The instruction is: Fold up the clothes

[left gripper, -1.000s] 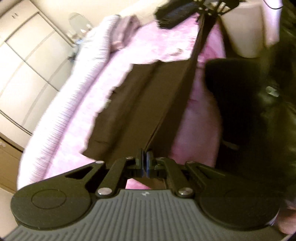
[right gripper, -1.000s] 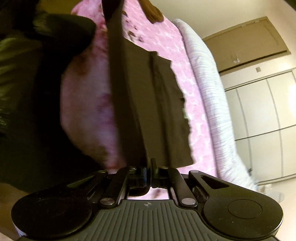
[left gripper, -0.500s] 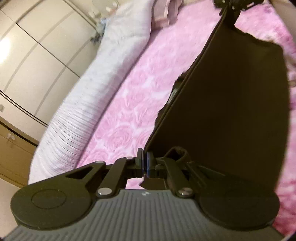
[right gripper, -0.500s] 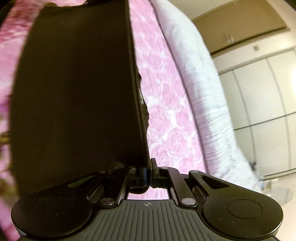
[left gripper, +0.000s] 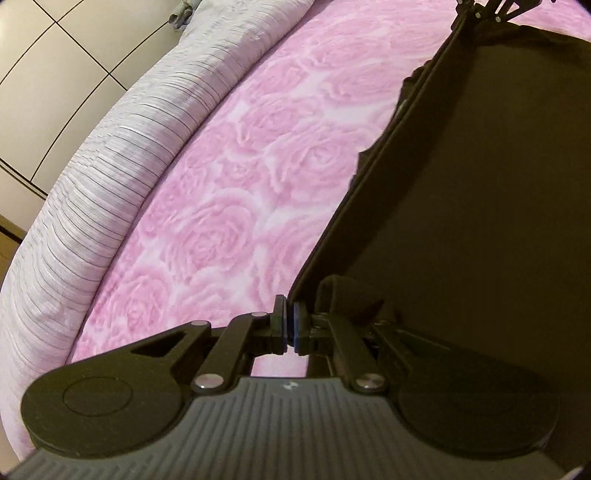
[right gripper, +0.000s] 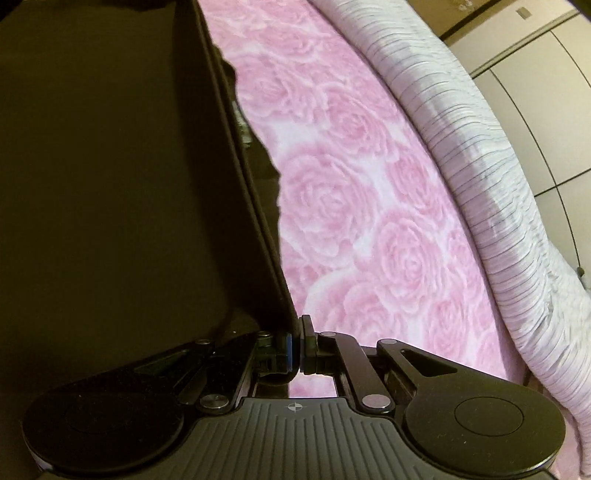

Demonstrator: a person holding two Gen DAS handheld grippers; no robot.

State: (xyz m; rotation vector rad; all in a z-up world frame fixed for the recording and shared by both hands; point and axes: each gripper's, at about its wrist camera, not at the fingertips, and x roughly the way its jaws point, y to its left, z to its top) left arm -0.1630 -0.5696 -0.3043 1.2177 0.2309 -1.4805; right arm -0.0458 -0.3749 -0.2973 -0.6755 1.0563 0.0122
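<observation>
In the left wrist view, the left gripper (left gripper: 289,328) sits at lower centre with its jaws pinched tight on the near corner of a dark garment (left gripper: 480,206), which fills the right half of the frame as one taut sheet. Its straight edge runs from the fingertips up to the top right, where the other gripper (left gripper: 480,7) is just visible at the far corner. A pink rose-patterned blanket (left gripper: 258,166) covers the middle of the frame, with a white striped duvet (left gripper: 110,147) along its left side and pale cupboard doors (left gripper: 48,66) in the upper left. In the right wrist view, the right gripper (right gripper: 296,347) is likewise clamped on the garment (right gripper: 110,166) (here it fills the left half), while blanket (right gripper: 369,221) and duvet (right gripper: 498,184) curve down the right.
</observation>
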